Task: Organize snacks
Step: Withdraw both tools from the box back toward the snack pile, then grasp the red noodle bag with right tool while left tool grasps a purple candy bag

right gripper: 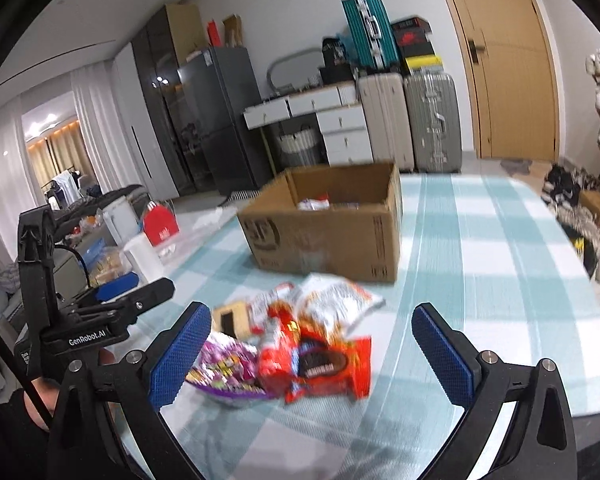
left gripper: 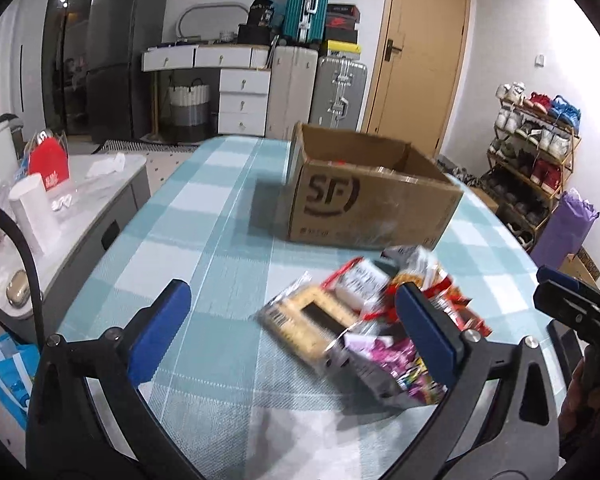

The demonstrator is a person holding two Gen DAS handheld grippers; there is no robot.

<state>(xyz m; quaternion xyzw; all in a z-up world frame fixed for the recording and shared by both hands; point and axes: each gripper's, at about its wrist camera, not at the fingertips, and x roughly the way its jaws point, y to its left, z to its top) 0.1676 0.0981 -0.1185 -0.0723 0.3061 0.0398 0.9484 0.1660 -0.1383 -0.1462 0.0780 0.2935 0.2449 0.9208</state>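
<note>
A heap of snack packets (left gripper: pixel 360 320) (right gripper: pixel 292 344) lies on the teal-checked tablecloth (left gripper: pixel 220 220). It includes a yellow cracker pack (left gripper: pixel 304 320), a purple packet (right gripper: pixel 228 364), a red packet (right gripper: pixel 320 364) and a white-silver bag (right gripper: pixel 336 296). Behind the heap stands an open cardboard box (left gripper: pixel 372 200) (right gripper: pixel 328 240) with a few packets inside (right gripper: pixel 316 204). My left gripper (left gripper: pixel 294 300) is open just above the heap's left side and touches nothing. My right gripper (right gripper: pixel 310 312) is open over the heap's right side, with nothing pressed between its pads.
A low side table (left gripper: pixel 100 184) on the left holds a white cup (left gripper: pixel 32 208) and a red box (left gripper: pixel 48 164). A shoe rack (left gripper: pixel 536 152) and a purple bag (left gripper: pixel 568 228) stand to the right of the table. Suitcases (right gripper: pixel 432 124) and drawers line the far wall.
</note>
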